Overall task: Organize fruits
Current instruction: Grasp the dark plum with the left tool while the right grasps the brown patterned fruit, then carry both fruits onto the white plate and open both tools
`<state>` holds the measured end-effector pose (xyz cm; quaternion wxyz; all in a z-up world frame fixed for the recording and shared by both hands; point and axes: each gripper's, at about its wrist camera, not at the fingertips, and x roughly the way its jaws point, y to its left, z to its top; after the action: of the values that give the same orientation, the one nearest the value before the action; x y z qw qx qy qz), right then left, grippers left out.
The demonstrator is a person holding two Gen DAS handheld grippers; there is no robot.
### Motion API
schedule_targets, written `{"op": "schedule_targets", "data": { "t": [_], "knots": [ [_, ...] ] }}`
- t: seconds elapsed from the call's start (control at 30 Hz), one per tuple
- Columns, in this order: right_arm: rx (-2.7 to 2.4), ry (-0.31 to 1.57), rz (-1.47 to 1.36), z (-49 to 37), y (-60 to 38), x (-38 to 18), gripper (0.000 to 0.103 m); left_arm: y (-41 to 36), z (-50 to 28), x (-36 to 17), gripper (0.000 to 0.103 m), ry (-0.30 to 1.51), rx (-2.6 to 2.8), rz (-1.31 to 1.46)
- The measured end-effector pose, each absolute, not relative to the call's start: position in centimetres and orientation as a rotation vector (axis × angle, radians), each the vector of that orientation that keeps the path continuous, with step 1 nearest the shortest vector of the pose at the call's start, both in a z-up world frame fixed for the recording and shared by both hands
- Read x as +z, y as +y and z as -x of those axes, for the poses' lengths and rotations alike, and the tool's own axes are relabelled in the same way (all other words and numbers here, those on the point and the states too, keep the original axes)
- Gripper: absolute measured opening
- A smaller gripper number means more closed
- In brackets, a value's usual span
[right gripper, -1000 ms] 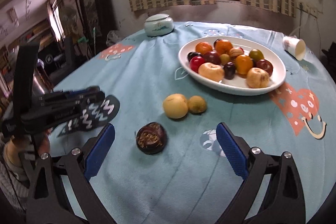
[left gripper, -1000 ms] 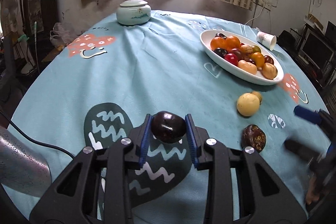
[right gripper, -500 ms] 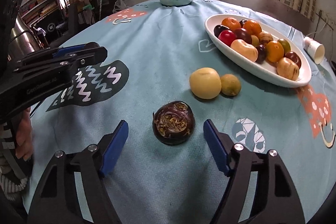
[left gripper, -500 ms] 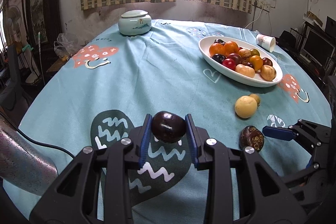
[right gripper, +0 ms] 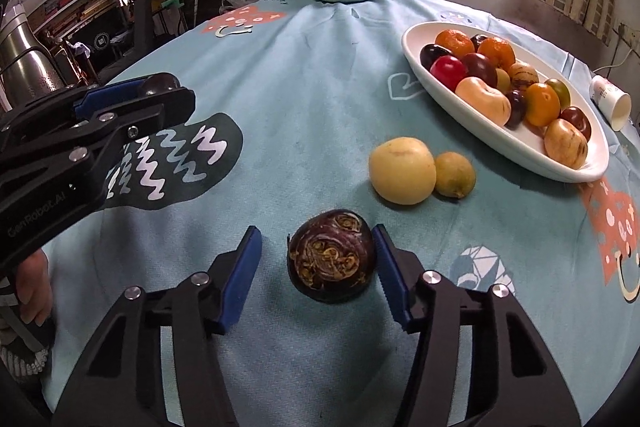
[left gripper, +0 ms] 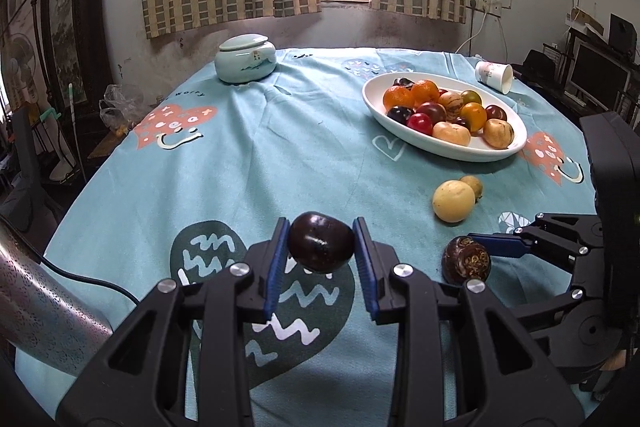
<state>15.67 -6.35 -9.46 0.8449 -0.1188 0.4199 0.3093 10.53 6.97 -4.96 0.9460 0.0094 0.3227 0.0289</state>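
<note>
My left gripper (left gripper: 321,249) is shut on a dark purple plum (left gripper: 321,247) and holds it above the blue tablecloth; it also shows in the right wrist view (right gripper: 158,85). My right gripper (right gripper: 318,261) is open, its jaws on either side of a dark patterned fruit (right gripper: 332,261) lying on the cloth; the right pad is close to it. That fruit also shows in the left wrist view (left gripper: 466,259). A yellow fruit (right gripper: 402,171) and a small yellow-green fruit (right gripper: 455,174) lie beyond. A white oval dish (right gripper: 520,147) holds several fruits.
A pale lidded ceramic jar (left gripper: 245,58) stands at the table's far side. A paper cup (left gripper: 494,77) lies tipped beyond the dish. A metal tube (left gripper: 40,323) and a black cable run at the lower left.
My right gripper has moved forward and narrowed around the dark patterned fruit. My left gripper has kept the plum and risen slightly.
</note>
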Motion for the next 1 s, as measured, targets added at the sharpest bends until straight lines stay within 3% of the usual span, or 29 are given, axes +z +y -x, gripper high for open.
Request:
{"op": "schedule_targets", "data": {
  "t": [0.1,0.7,1.0],
  "knots": [
    [0.639,0.883,0.235,-15.8,-6.7,-9.4,0.043,6.9,-10.5,-4.9,0.033,0.652,0.06,-0.022],
    [0.559,0.731,0.065,-13.7,-13.0,-5.3,0.042,5.9,-10.1,-4.0,0.032,0.612,0.02,-0.031],
    [0.425,0.52,-0.08,-14.6,-21.8,3.0,0.042,2.7,-13.6,3.1,0.032,0.535,-0.067,-0.059]
  ]
}}
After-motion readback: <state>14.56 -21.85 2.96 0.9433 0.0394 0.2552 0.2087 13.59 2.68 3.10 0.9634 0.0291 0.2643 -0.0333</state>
